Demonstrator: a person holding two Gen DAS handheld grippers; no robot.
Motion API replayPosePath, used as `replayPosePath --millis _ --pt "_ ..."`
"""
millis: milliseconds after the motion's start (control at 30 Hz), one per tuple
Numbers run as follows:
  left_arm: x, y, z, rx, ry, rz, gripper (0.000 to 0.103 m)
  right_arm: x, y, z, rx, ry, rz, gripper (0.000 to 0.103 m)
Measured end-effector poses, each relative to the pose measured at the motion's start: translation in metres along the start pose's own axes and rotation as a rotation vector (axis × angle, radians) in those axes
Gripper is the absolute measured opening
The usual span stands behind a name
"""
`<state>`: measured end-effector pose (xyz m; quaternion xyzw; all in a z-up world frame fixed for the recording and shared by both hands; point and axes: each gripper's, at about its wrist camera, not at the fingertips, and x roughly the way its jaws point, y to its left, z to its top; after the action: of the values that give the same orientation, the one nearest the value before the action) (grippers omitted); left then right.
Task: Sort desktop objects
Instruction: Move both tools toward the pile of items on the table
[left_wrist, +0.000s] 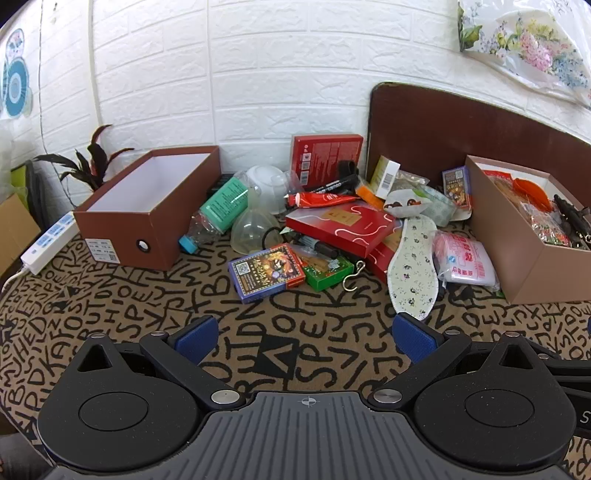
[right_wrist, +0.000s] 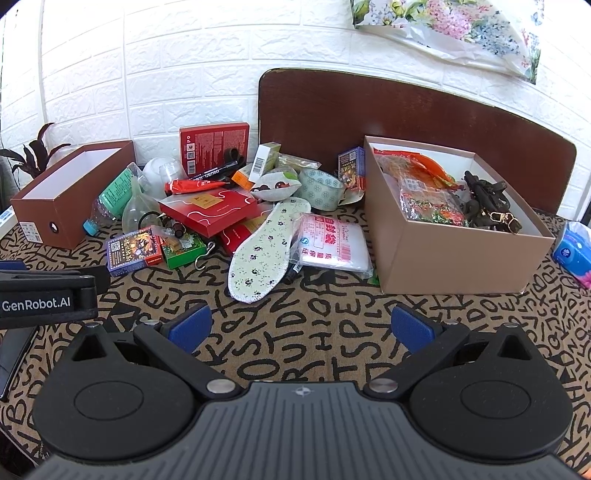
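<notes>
Both claws, left (left_wrist: 303, 332) and right (right_wrist: 301, 326), gape downward, empty.

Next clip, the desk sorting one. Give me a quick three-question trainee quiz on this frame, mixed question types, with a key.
1. True or false: the dark brown box on the left already holds several items.
2. Which lies nearest the right gripper? A) floral insole B) red tube C) clear bottle
3. Fill in: both grippers are ____, holding nothing.

Key:
1. False; the part of its inside in view is bare, while the tan box on the right holds things.
2. A
3. open; the left gripper too.
</notes>
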<state>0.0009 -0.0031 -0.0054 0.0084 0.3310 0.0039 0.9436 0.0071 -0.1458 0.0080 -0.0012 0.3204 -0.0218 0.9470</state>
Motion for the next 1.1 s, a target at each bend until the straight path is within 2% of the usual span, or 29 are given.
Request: replayPosePath --millis 600,1100 --pt "0.019 0.004 0.008 -0.008 0.038 0.008 0.103 0.017 0.003 0.004 -0.007 0.029 0.002 0.103" --pt "0.058 0.007 0.014 -0.006 0.089 0.009 0.103 0.057 0.007 0.009 -0.005 0.089 0.024 0.103"
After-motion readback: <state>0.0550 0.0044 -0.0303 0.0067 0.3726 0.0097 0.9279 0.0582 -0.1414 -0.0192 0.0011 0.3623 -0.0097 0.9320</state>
